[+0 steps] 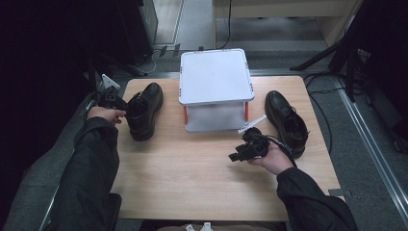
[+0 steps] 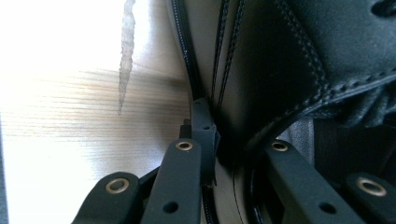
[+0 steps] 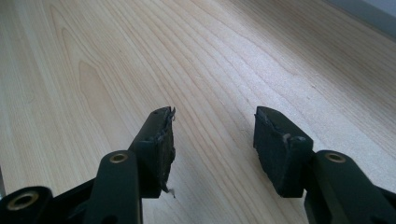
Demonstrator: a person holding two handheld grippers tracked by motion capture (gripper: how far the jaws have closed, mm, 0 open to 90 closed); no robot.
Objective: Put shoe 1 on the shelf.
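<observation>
My left gripper (image 1: 114, 102): jaws clamped on collar of left shoe (image 1: 144, 109). Black leather lace-up, stitched; table's (image 1: 192, 183) left side, long axis near-far, toe seemingly pointing away from me.

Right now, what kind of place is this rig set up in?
Probably a lab or office workroom rigged for recording, not a home. A small wooden table stands on grey carpet, with cables trailing over the floor and dark stand legs at the right. On it: two black shoes and a white two-tier rack.
</observation>
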